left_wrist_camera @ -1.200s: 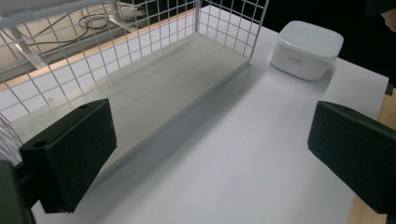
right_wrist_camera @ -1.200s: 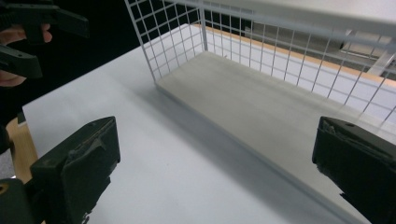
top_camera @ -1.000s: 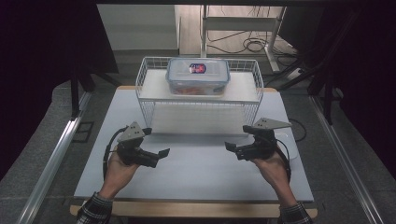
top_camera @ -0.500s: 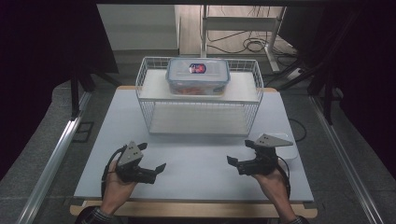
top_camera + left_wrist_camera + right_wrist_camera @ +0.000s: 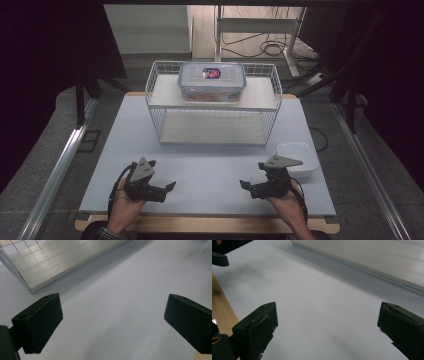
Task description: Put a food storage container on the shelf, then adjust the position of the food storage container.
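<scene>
I hold my left gripper [image 5: 161, 188] near the front left corner of the tabletop [image 5: 210, 170], and my right gripper [image 5: 251, 187] near the front right corner. The fingers of both are spread wide and hold nothing; between them I see only the bare surface. The fingers [image 5: 41, 322] are black blocks with matte, slightly rough pads. The tabletop is a smooth pale grey-white sheet, and a wooden edge shows along its front.

The thing nearest to my fingers is a small white bowl [image 5: 299, 159], square with rounded corners and glossy. It lies close to the right edge of the tabletop, just beside my right gripper, on its outer side and a little behind it, not between the fingers.

At the back edge stands a white wire rack [image 5: 212, 127] with two flat pale shelves. On its upper shelf rests a clear plastic box [image 5: 212, 81] with a blue-rimmed lid.
</scene>
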`<state>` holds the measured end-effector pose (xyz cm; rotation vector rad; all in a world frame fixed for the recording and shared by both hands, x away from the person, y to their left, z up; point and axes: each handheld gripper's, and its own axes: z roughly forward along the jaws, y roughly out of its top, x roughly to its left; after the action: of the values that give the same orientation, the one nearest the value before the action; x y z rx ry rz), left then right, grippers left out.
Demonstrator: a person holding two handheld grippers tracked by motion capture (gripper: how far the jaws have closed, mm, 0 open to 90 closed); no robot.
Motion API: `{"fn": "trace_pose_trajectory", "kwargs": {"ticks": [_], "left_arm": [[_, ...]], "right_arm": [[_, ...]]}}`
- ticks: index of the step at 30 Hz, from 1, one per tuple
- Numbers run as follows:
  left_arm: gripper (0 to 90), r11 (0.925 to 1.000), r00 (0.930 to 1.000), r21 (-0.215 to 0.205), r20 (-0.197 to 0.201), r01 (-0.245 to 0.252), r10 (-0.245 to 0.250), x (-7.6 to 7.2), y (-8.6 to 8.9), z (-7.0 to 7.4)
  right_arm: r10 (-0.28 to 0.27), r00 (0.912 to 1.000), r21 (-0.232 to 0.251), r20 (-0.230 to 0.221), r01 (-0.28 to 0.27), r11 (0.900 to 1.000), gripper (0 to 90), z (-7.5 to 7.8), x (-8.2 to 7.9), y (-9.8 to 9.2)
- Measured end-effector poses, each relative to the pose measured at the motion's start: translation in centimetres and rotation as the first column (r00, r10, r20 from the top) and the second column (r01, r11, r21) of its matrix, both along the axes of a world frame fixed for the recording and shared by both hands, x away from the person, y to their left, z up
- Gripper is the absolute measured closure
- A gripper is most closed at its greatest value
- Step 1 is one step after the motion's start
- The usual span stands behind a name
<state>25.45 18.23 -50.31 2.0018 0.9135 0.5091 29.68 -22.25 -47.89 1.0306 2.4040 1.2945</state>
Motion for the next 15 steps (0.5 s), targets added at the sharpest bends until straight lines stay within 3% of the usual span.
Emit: {"fn": "trace_pose_trajectory", "kwargs": {"ticks": [4, 10, 15], "left_arm": [[1.6, 1.0, 1.0, -0.004, 0.0, -0.006, 0.006, 0.1, 0.1, 0.0], [1.6, 0.9999, 0.9999, 0.0, -0.007, -0.013, 0.013, 0.1, 0.3, -0.2], [1.6, 0.9999, 0.9998, 0.005, -0.015, -0.014, 0.014, 0.2, 0.3, -0.3]], "right_arm": [[-0.03, 0.9995, -0.018, 0.0, 0.03, 0.999, 0.3, 0.1, 0.2, -0.2], [-0.089, 0.9958, 0.013, -0.022, 0.089, 0.996, 1.2, 1.0, 0.8, -1.4], [-0.164, 0.9865, 0.038, -0.004, 0.164, 0.986, 16.0, 1.9, 1.4, -3.6]]}}
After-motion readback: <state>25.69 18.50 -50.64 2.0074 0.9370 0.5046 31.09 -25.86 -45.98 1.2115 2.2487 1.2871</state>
